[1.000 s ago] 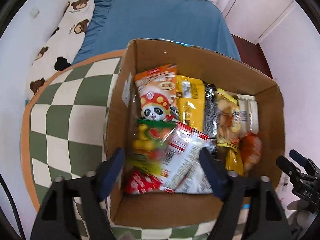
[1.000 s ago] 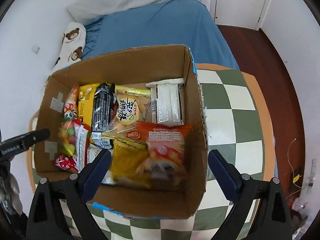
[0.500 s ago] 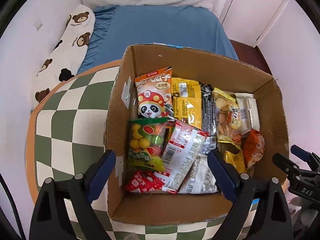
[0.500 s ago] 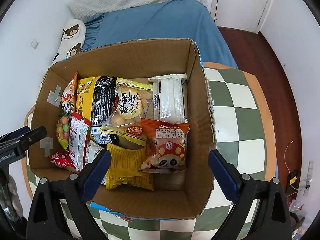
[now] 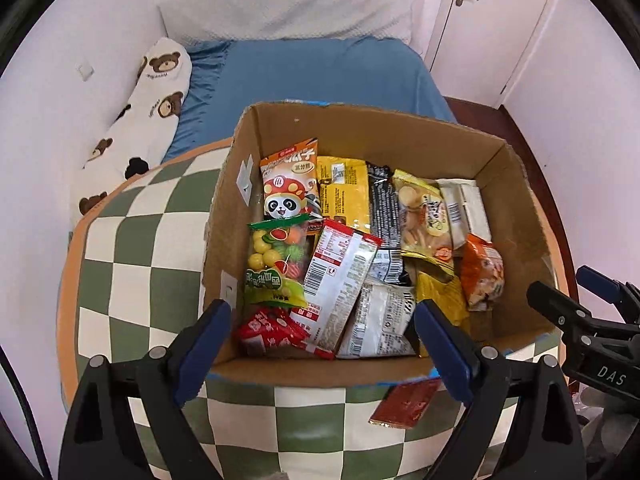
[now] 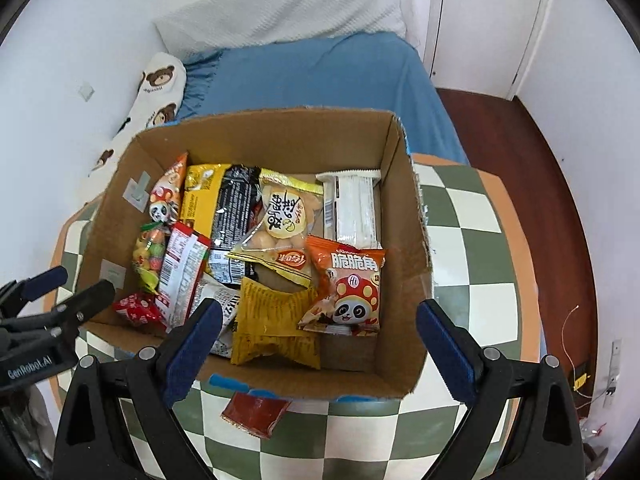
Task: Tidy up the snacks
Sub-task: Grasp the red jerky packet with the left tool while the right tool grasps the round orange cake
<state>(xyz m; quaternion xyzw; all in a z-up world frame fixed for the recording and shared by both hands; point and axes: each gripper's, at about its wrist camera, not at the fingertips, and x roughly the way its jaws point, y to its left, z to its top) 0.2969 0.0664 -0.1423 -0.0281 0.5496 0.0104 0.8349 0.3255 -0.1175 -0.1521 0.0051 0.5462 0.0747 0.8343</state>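
A cardboard box [image 5: 516,200] [image 6: 404,240] stands on the checkered table and holds several snack packets: a panda packet [image 5: 288,188], a fruit-candy bag [image 5: 276,264], a yellow packet [image 5: 344,192], an orange panda packet [image 6: 348,288]. A small red sachet [image 5: 408,402] [image 6: 256,414] lies on the table in front of the box. My left gripper [image 5: 324,348] is open and empty, above the box's near wall. My right gripper [image 6: 318,352] is open and empty, above the near wall too.
The round green-and-cream checkered table [image 5: 132,248] [image 6: 468,252] has an orange rim. Behind it is a bed with a blue sheet [image 5: 320,72], a bear-print bolster [image 5: 140,100] and a white door [image 6: 480,20]. Each gripper shows at the side of the other's view.
Both grippers have pulled back and up from the box. The left one was down among the packets and is now out of it. The red sachet has come into view.
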